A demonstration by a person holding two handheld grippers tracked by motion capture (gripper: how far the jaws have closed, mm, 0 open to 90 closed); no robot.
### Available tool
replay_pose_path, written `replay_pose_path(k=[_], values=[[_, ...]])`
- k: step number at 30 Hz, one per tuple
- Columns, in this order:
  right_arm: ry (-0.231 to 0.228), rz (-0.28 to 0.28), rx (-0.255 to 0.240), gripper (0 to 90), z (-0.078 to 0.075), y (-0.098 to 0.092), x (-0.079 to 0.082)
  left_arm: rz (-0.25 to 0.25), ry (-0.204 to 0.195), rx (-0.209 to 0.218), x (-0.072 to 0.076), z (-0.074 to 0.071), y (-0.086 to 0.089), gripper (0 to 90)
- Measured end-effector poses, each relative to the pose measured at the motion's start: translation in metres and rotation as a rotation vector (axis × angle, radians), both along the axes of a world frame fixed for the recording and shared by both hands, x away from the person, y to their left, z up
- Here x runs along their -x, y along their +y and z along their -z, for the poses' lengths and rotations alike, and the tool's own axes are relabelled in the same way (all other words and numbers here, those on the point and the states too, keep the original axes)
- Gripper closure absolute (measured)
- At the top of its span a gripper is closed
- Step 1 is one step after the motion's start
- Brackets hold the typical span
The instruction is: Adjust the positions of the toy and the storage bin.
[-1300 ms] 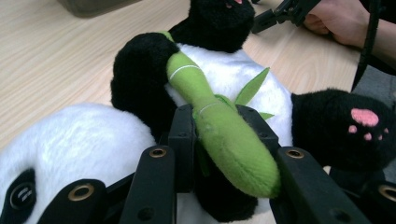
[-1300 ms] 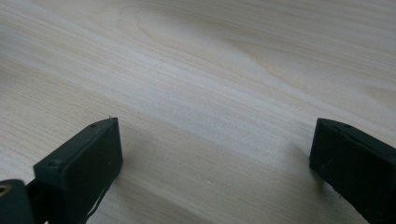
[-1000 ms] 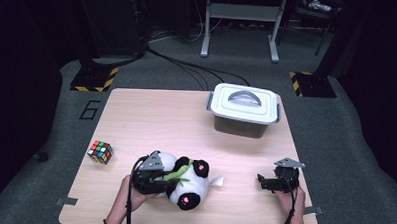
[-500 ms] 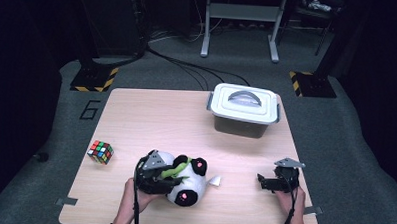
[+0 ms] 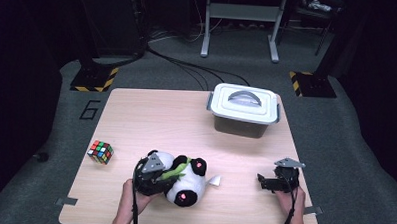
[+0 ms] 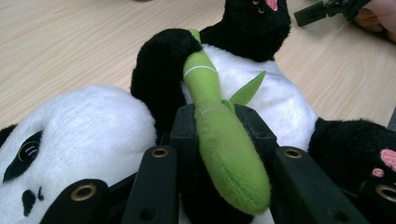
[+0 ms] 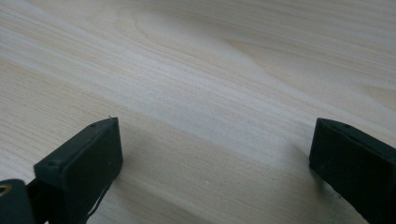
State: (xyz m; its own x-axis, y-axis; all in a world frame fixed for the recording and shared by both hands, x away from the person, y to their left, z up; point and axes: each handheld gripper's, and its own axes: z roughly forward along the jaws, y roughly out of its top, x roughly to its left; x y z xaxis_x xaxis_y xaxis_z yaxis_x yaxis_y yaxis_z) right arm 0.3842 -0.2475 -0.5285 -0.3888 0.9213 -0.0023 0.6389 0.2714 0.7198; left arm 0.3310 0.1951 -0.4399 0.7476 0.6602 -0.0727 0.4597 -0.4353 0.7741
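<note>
Left gripper view, left gripper [image 6: 219, 135] jaws just closing, clamped on green bamboo stalk [image 6: 219, 140] of plush panda [image 5: 184, 179] near table [image 5: 151, 120] front edge, right gripper [image 5: 276, 182] jaws apart over front right corner.

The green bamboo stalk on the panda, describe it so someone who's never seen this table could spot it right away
On the wooden table, look at the near edge left of centre, where a plush panda lies. Across its white belly runs a soft green bamboo stalk with a small leaf, pinched between the left gripper jaws. It is the one green thing among black and white fur.
</note>
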Motion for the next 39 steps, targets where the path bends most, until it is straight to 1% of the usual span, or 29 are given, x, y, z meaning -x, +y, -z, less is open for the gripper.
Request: replay_pose_path(k=[2,3,4,5,7,8,9,10,11,14,15,17,18,19,20,22,23,24,26,28,29,30,31,35,38,39], values=[[0.0,0.001,-0.001,2.0,0.0,0.0,0.0,0.014,0.001,0.0,0.0,-0.001,0.002,72.0],[0.001,0.002,0.0,2.0,0.0,0.0,0.0,0.021,0.004,0.005,-0.001,-0.001,0.004,72.1],[-0.001,0.001,0.001,2.0,0.0,0.0,0.0,0.024,0.003,0.018,-0.002,-0.001,0.005,72.2],[0.001,0.003,0.0,2.0,0.0,0.0,0.0,0.036,0.008,0.015,-0.003,-0.002,0.007,72.3],[0.0,0.001,-0.001,2.0,0.0,0.0,0.0,0.043,0.008,0.012,-0.005,-0.004,0.01,72.5],[0.001,0.006,-0.007,2.0,0.0,0.001,0.0,0.062,0.008,0.013,-0.006,-0.005,0.013,72.5],[0.001,0.003,-0.003,2.0,0.0,0.0,0.0,0.072,0.016,0.01,-0.007,-0.006,0.015,72.5],[0.001,0.009,-0.007,2.0,0.0,0.001,0.0,0.075,0.016,0.005,-0.009,-0.008,0.018,72.5],[0.002,0.006,-0.006,2.0,0.0,0.001,0.0,0.081,0.008,-0.006,-0.01,-0.009,0.02,72.6],[0.001,0.003,-0.002,2.0,0.0,0.0,0.0,0.078,0.004,-0.022,-0.01,-0.011,0.026,72.6],[0.001,0.007,-0.007,2.0,0.0,0.001,0.0,0.083,0.015,-0.022,-0.01,-0.01,0.027,72.5],[0.001,0.01,-0.008,2.0,0.0,0.001,0.0,0.073,0.015,0.0,-0.008,-0.006,0.029,72.0],[0.001,0.009,-0.008,2.0,0.0,0.001,0.0,0.068,0.019,0.004,-0.007,-0.004,0.029,71.4],[0.0,0.009,-0.007,2.0,0.0,0.001,0.0,0.053,0.013,0.008,-0.005,-0.003,0.029,69.4],[-0.001,0.008,-0.006,2.0,0.0,0.001,0.0,0.033,0.009,0.005,-0.004,-0.003,0.029,65.3],[0.0,0.01,-0.008,2.0,0.0,0.001,0.0,-0.012,-0.005,-0.002,-0.001,-0.004,0.028,54.4],[0.001,0.01,-0.008,2.0,0.0,0.001,0.0,-0.028,-0.003,0.011,0.0,-0.005,0.028,48.2],[-0.001,0.007,-0.005,2.0,0.0,0.0,0.0,-0.045,-0.013,0.014,0.002,-0.007,0.028,44.2],[-0.001,0.008,-0.006,2.0,0.0,0.001,0.0,-0.06,-0.015,0.027,0.003,-0.009,0.027,38.4],[0.0,0.009,-0.007,2.0,0.0,0.001,0.0,-0.075,-0.023,0.012,0.004,-0.01,0.025,34.0],[0.0,0.009,-0.007,2.0,0.0,0.001,0.0,-0.08,-0.023,0.016,0.004,-0.009,0.024,31.4],[0.001,0.01,-0.008,2.0,0.0,0.001,0.0,-0.078,-0.016,0.012,0.004,-0.009,0.023,29.6],[0.0,0.009,-0.007,2.0,0.0,0.001,0.0,-0.082,-0.021,0.015,0.005,-0.008,0.022,28.0],[-0.002,0.007,-0.006,2.1,0.0,0.0,0.0,-0.085,-0.023,-0.005,0.006,-0.008,0.017,21.8],[-0.002,0.007,-0.006,2.1,0.0,0.0,0.0,-0.085,-0.02,-0.021,0.008,-0.004,0.013,22.3],[-0.001,0.007,-0.006,2.1,0.0,0.0,0.0,-0.083,-0.016,-0.025,0.007,-0.003,0.012,25.4]])
